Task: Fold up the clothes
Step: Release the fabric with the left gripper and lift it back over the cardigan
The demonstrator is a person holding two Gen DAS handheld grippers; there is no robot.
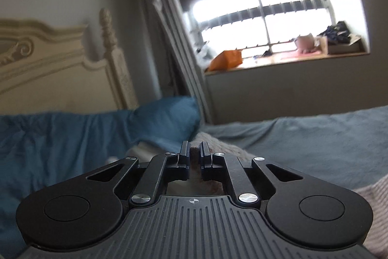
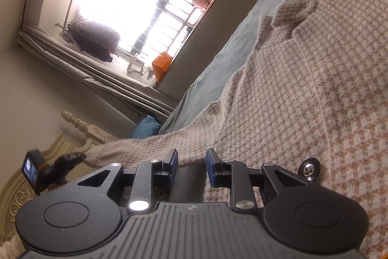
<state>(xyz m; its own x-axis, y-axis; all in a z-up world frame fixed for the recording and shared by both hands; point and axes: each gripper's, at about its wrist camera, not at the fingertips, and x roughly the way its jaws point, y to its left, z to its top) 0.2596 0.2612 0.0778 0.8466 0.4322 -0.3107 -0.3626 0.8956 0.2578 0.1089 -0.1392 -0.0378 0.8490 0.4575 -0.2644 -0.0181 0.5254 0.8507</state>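
A beige and brown checked knit garment (image 2: 303, 89) lies spread over the bed, its collar (image 2: 298, 6) far up in the right wrist view. My right gripper (image 2: 191, 157) sits at the garment's near edge, and the knit fills the gap between its jaws. A round metal button (image 2: 310, 170) shows just right of it. At the left, the left gripper (image 2: 81, 157) pinches the end of the same stretched edge. In the left wrist view my left gripper (image 1: 193, 149) is shut on a fold of the knit garment (image 1: 225, 147), lifted off the bed.
A grey-blue sheet (image 1: 315, 137) covers the bed. A blue pillow (image 1: 169, 118) leans against the cream carved headboard (image 1: 48, 60). Beyond the bed is a barred window with a cluttered sill holding an orange bag (image 1: 228, 60), and a grey curtain (image 1: 165, 16) hangs beside it.
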